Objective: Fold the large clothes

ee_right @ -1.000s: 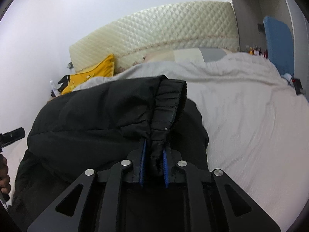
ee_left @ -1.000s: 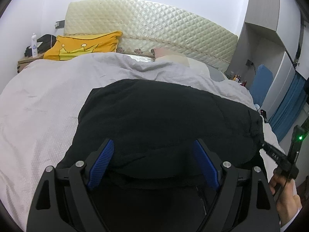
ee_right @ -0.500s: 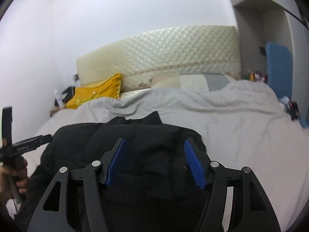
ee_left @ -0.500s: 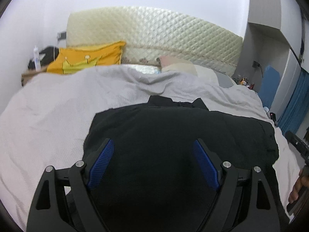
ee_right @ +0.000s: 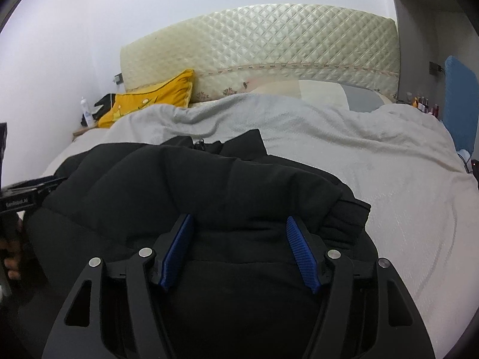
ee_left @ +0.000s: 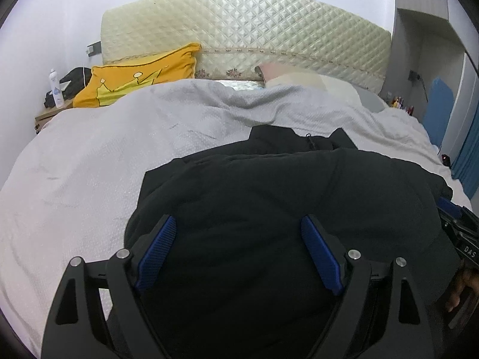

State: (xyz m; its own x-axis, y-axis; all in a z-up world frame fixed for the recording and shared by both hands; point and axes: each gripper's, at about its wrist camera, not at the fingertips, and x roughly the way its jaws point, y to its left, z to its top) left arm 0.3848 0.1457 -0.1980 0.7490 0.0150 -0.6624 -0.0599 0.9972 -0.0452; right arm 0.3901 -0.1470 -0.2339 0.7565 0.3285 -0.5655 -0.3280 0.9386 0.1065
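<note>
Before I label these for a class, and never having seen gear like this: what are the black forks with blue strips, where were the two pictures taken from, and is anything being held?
The black forks are hand-held grippers, one in each of a person's hands; no robot arm is involved. The blue strips are the grip pads on their two fingers. Each picture comes from a wide-angle camera mounted on one gripper, looking forward along its fingers, which is why the room bulges. One view shows the left gripper, the other the right gripper. Both have their fingers spread apart with nothing pinched, poised over a puffy black jacket lying on the grey bedspread. Behind are a yellow pillow and a quilted headboard. At the edge of each view you glimpse the other gripper in the person's hand.
</note>
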